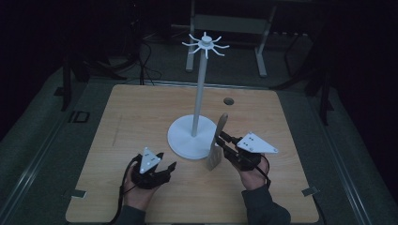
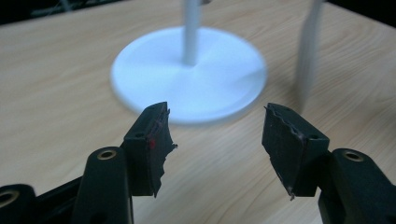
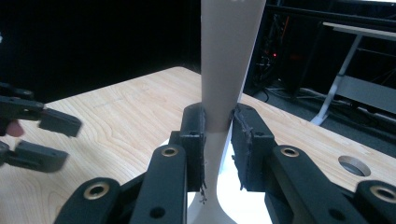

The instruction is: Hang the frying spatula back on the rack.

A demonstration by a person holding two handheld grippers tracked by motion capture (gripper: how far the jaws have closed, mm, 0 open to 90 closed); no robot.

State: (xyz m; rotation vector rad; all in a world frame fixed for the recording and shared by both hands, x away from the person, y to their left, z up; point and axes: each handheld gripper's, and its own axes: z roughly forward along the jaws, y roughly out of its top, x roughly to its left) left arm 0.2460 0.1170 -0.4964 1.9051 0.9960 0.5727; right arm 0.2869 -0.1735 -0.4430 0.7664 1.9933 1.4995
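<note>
Your right hand-held gripper (image 1: 224,142) has its jaws closed on the narrow handle of a pale spatula (image 1: 217,142), which stands nearly upright with its broad blade down by the surface (image 1: 141,108) and its handle tip leaning up and away from you; in the right gripper view the spatula (image 3: 224,93) rises straight between the two black jaws of that hand-held gripper (image 3: 218,140). The spatula sits just beside the right edge of the white round base of a tall stand (image 1: 197,108), whose thin pole ends in a ring of short hooks. Your left hand-held gripper (image 1: 165,161) rests low over the near left part of the surface with its jaws spread wide and nothing between them; its own view shows it (image 2: 217,140) pointing at the stand's base (image 2: 189,74). The surface is a light wooden top with a small round hole (image 1: 228,101) near its far edge, and the room around it is dark, with metal frame legs (image 1: 261,51) behind
</note>
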